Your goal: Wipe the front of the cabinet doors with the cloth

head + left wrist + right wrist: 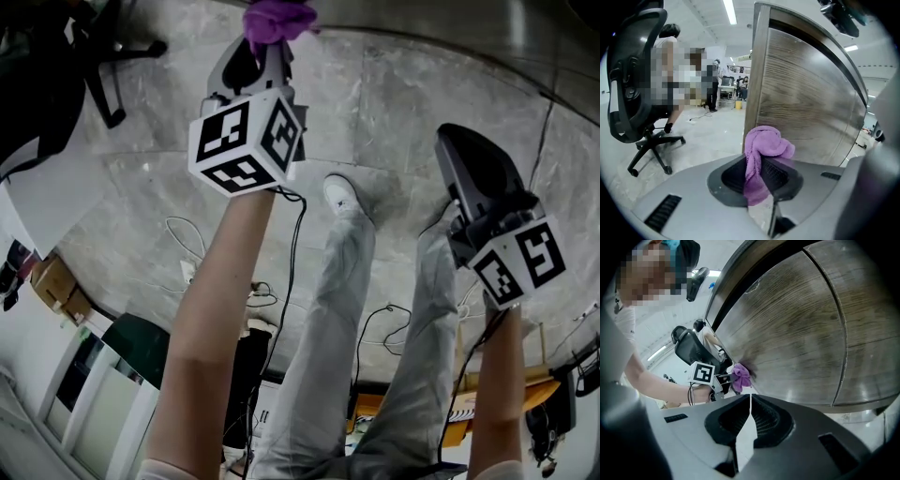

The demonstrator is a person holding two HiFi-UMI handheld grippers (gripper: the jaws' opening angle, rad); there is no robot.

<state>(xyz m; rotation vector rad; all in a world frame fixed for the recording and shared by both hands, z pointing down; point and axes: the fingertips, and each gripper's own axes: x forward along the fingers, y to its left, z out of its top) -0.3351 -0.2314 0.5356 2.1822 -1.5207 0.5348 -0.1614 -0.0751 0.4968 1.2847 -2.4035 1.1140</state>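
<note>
A purple cloth is bunched between the jaws of my left gripper, which is shut on it. In the right gripper view the purple cloth lies against the wood-grain cabinet door, low and near its left edge. The same door fills the right half of the left gripper view. In the head view the left gripper reaches forward at the top with the cloth at its tip. My right gripper is shut with nothing in it, apart from the door and to the right.
A seam divides this door from another to its right. A black office chair stands on the grey floor left of the cabinet. The person's legs and loose cables are below. People stand far back in the room.
</note>
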